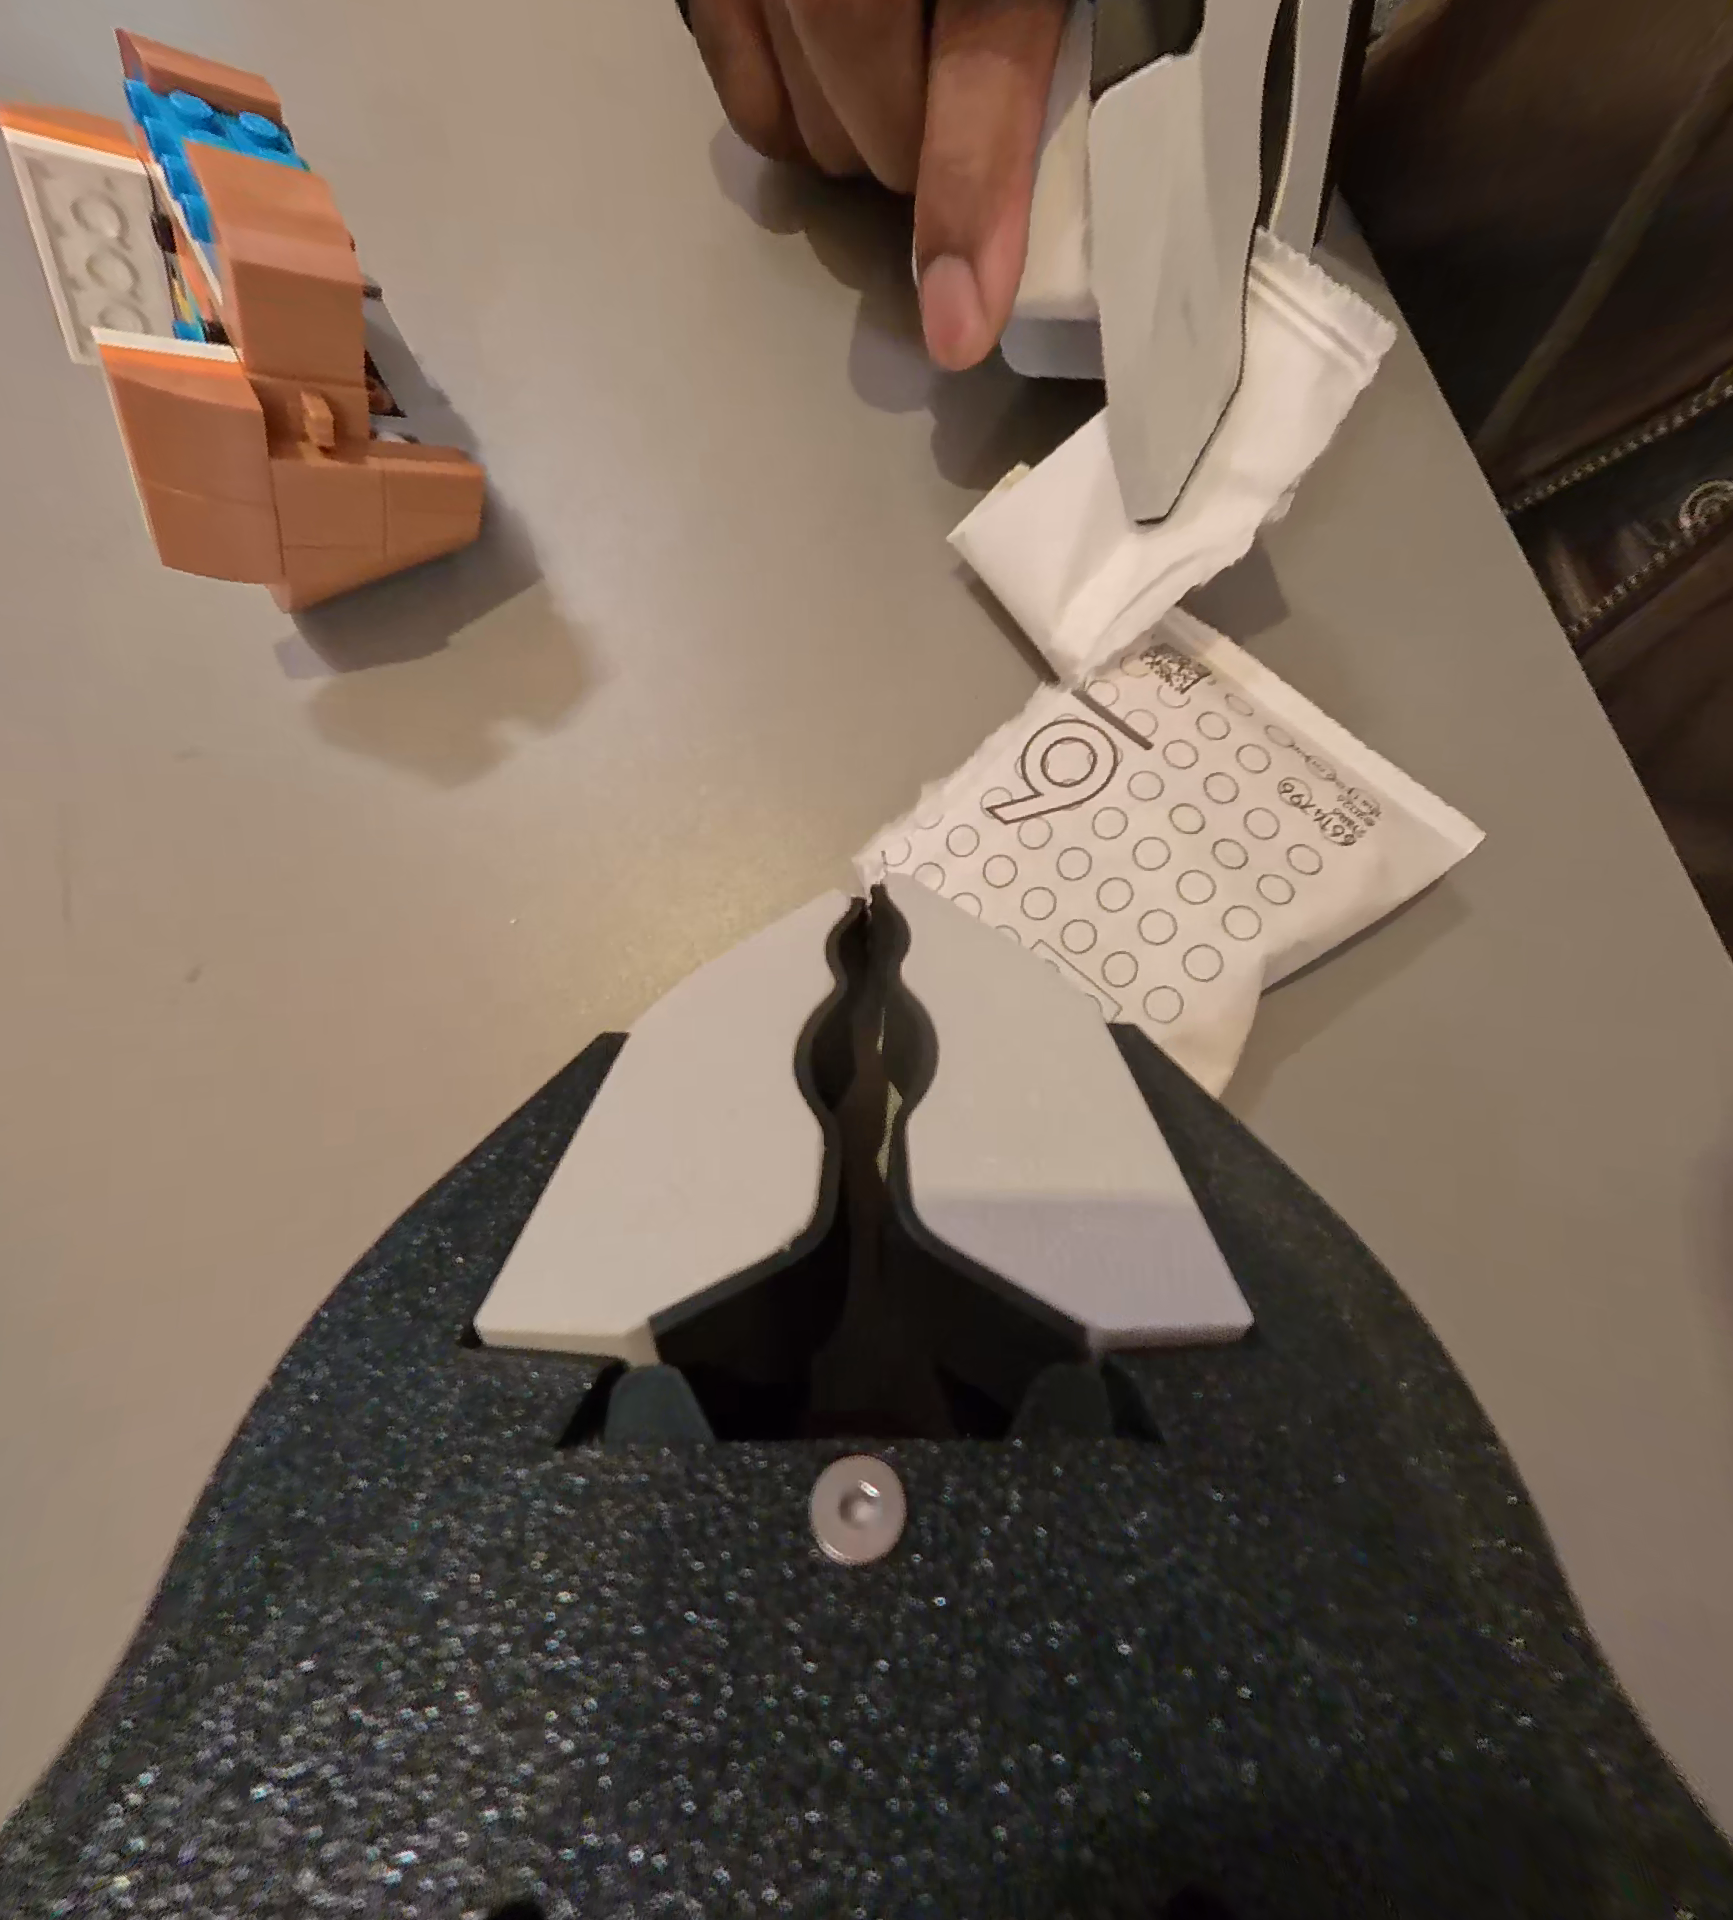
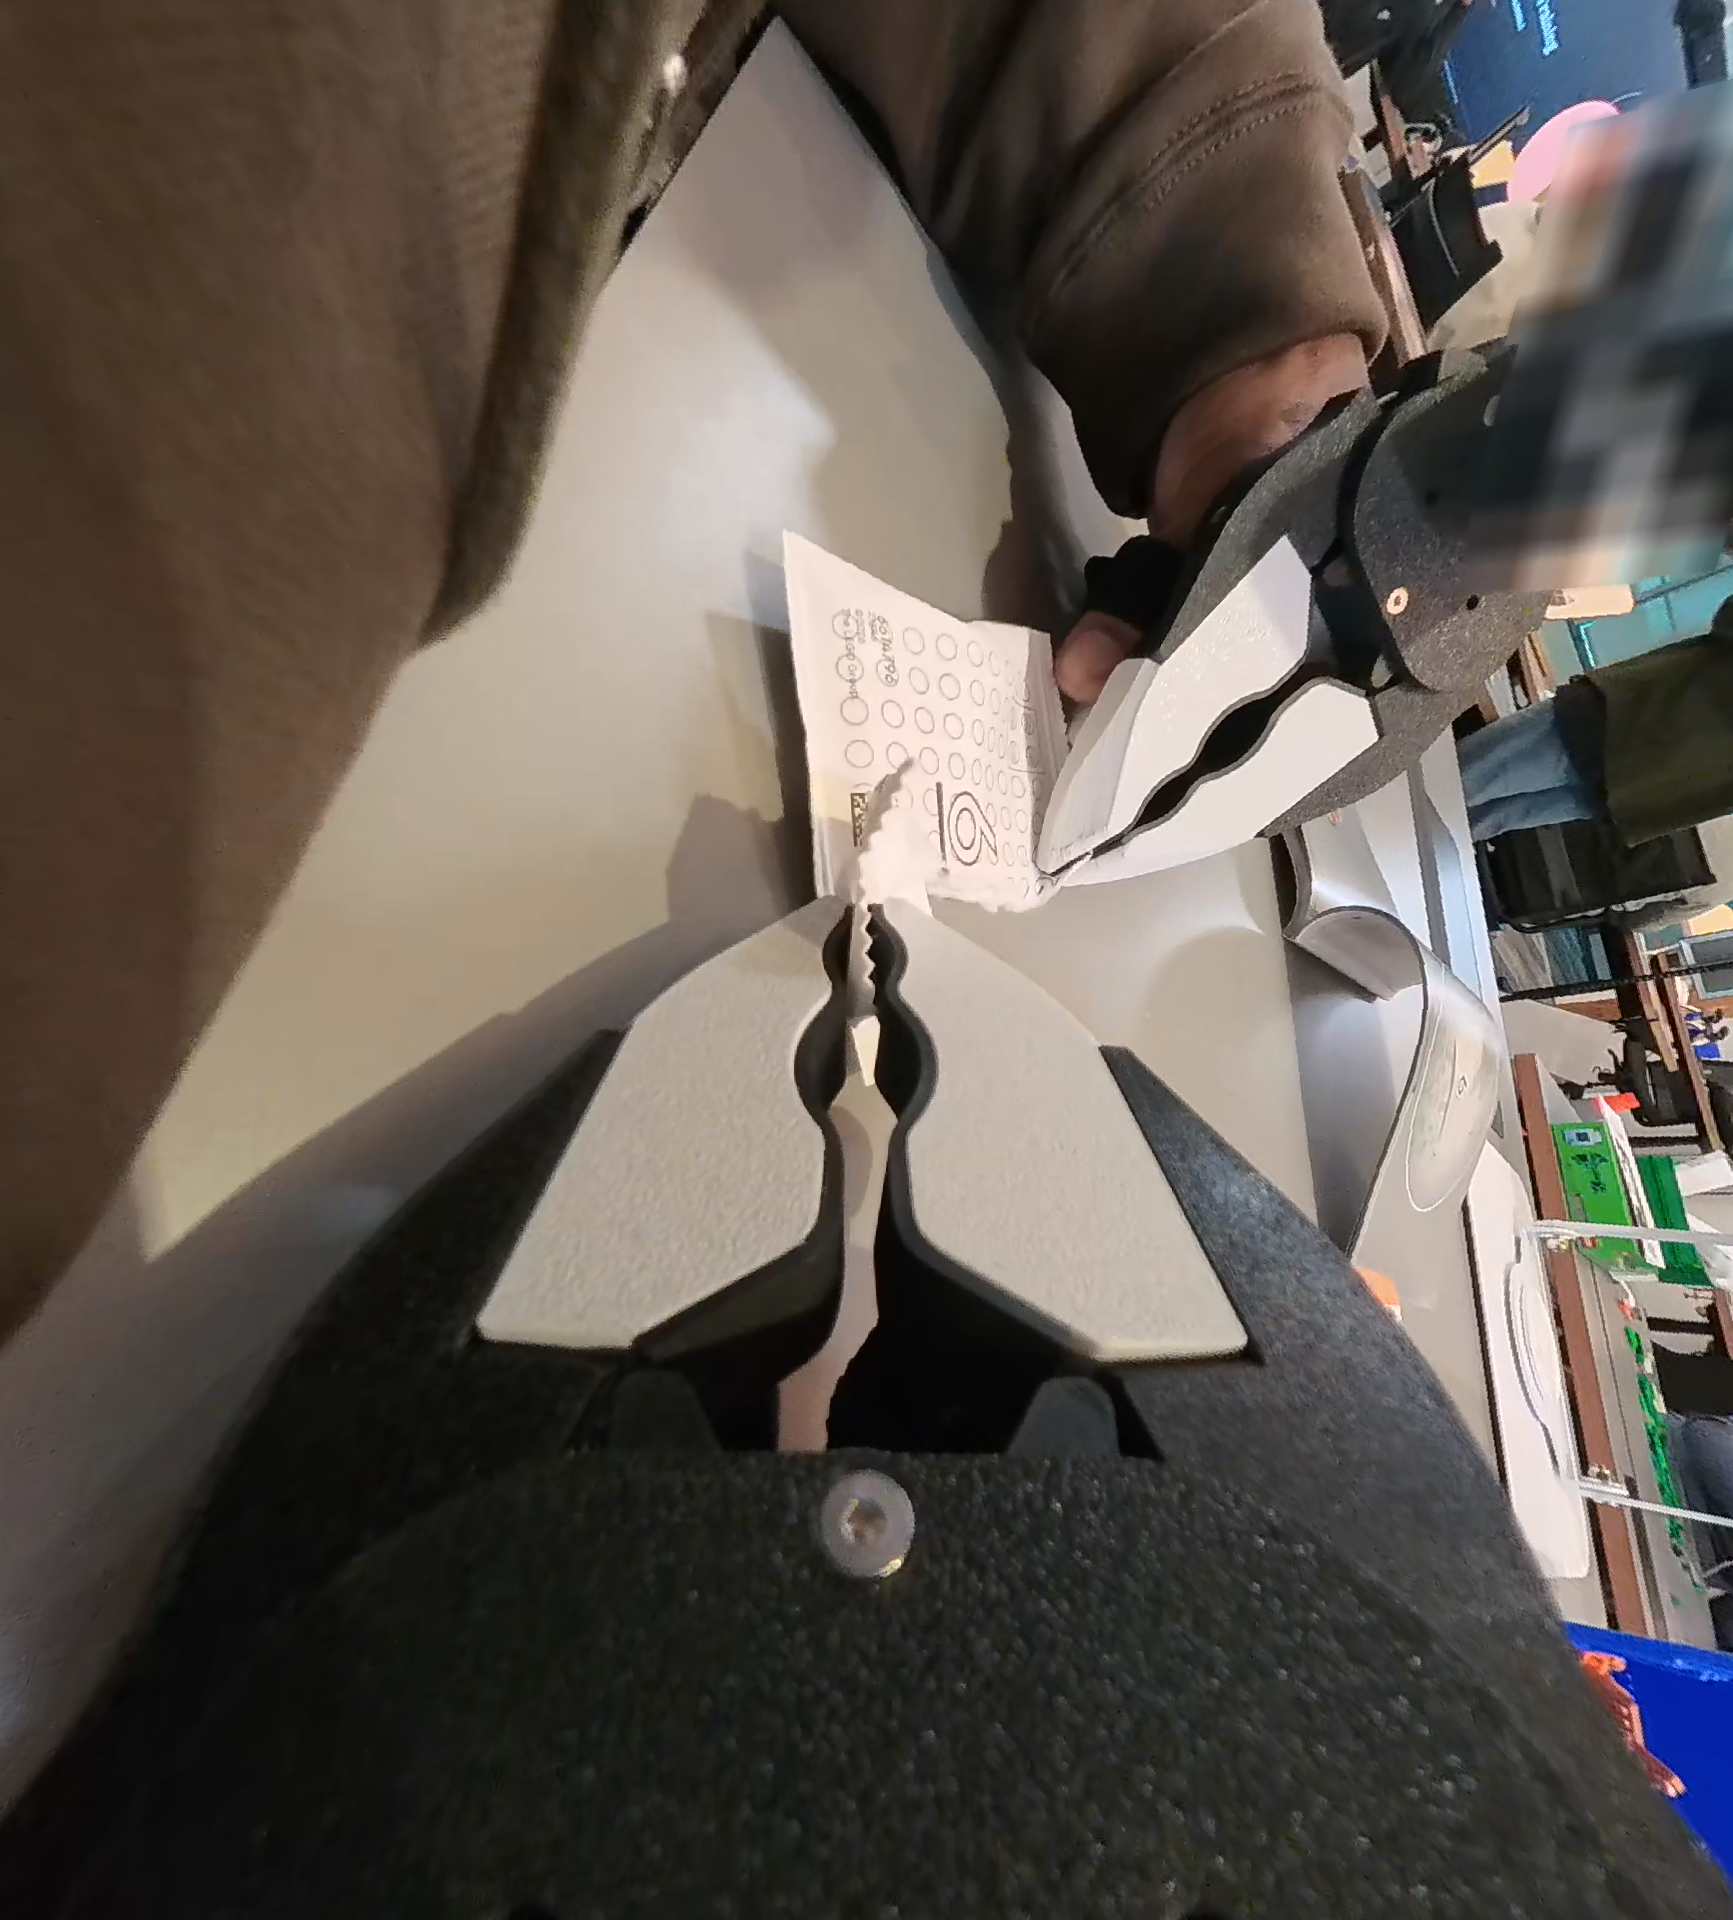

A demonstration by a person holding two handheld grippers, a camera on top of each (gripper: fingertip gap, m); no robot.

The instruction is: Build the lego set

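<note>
A white paper bag (image 1: 1184,862) printed with circles lies near the table's right edge. My left gripper (image 1: 870,902) is shut on its near corner. My right gripper (image 2: 867,920) is shut on a torn, jagged-edged strip (image 2: 893,862) of the bag (image 2: 903,707), still joined to it. In the left wrist view the right gripper (image 1: 1148,509) comes down from the top right onto the crumpled strip (image 1: 1080,551). In the right wrist view the left gripper (image 2: 1054,868) pinches the bag from the right. A partly built brown and blue lego model (image 1: 249,364) lies at the far left.
The grey table (image 1: 529,831) ends at an edge (image 1: 1568,623) just right of the bag, against a person's brown clothing. A hand (image 1: 955,208) holds the right gripper. A clear plastic container (image 2: 1444,1091) and a blue bin (image 2: 1724,1714) stand beyond the table. The tips of one gripper are about 9 centimeters away from the tips of the other.
</note>
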